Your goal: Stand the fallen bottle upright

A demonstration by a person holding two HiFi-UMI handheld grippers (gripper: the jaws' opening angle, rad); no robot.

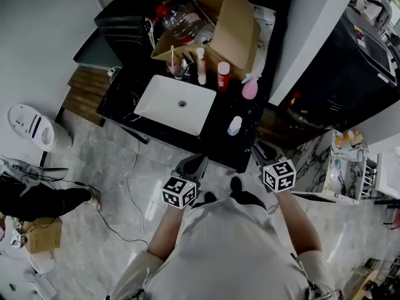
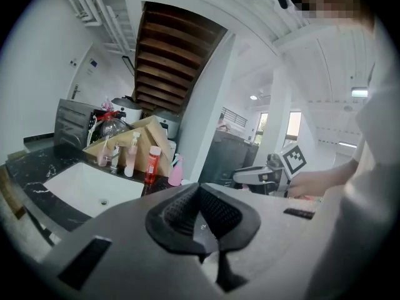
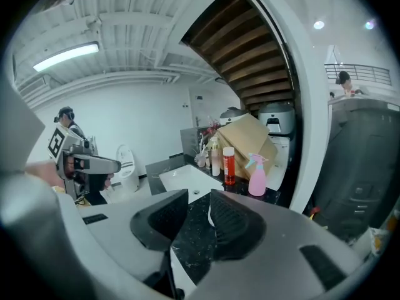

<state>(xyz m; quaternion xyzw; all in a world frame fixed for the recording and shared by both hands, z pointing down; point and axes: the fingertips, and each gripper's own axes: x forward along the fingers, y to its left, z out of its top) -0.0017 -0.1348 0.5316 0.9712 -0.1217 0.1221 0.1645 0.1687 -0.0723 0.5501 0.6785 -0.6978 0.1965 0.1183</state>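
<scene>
Well short of the counter's front edge, both tongs hang over open floor, and the bottle stands upright on the black top.

Near the front right corner of the black counter (image 1: 212,144), the white bottle (image 1: 234,125) is on its base with bare stone all round it, just right of the white sink (image 1: 172,102) and apart from both tongs. Behind the sink, a pink spray bottle (image 1: 250,87), a red bottle (image 1: 223,75) and a pale bottle (image 1: 201,65) stand before an open cardboard box (image 1: 234,30). The left gripper (image 1: 192,162) has its jaw tips together on nothing. The right gripper (image 1: 261,151) has its jaws narrowly apart and empty, with counter showing through the gap. A white pillar (image 1: 306,36) bounds the counter's right end, and a cable (image 1: 128,186) trails over the floor at left.
</scene>
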